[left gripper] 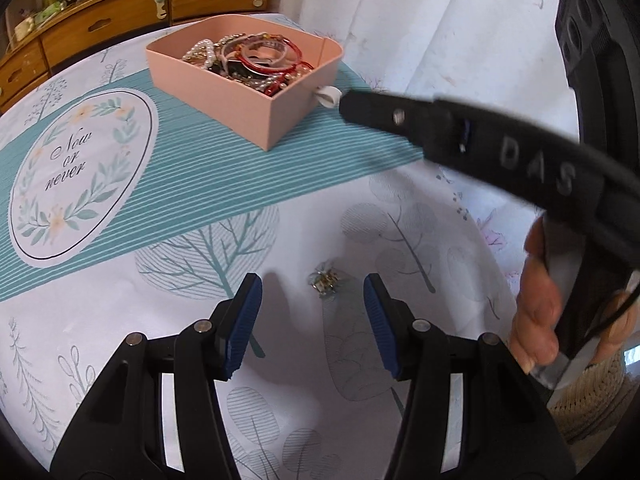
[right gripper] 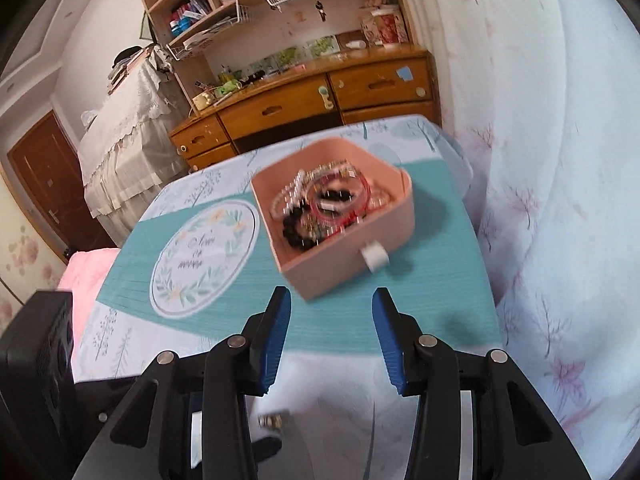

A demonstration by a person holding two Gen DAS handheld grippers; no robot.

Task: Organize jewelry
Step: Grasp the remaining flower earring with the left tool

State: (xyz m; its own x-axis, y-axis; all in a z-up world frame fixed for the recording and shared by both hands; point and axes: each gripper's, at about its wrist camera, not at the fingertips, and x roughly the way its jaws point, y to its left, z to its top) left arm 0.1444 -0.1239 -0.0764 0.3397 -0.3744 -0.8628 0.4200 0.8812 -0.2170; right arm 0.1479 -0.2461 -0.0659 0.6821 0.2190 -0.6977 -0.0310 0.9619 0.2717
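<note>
Both tongs stand partly open with nothing between their blue pads. Seen from its own wrist camera, the left gripper (left gripper: pixel 313 292) tilts steeply down over the table (left gripper: pixel 400 360), and a small gold-and-silver trinket (left gripper: pixel 325 280) lies on the bare white cloth just ahead of its fingertips, in line with the gap but not touched. Open cloth surrounds the trinket on every side.

To the right in that view, a hand (left gripper: pixel 538 300) with a knitted cuff grips the handle of the other tool, whose long black finger reaches across above the table toward the pink box (left gripper: pixel 280 120), its tip close beside the small white pull tab (left gripper: pixel 328 96) on the box's near wall; whether it touches the tab I cannot tell.

From the right wrist view, the right gripper (right gripper: pixel 331 312) points down at a slant toward the near corner of the pink box and is apart from it, with teal striped cloth between. The box sits on the teal band, heaped with pearl, red and black bracelets (right gripper: pixel 328 204), near the table's right edge, where a pale flowered curtain (right gripper: pixel 540 160) hangs. Beyond the far table edge stands a wooden desk (right gripper: pixel 320 100).
</note>
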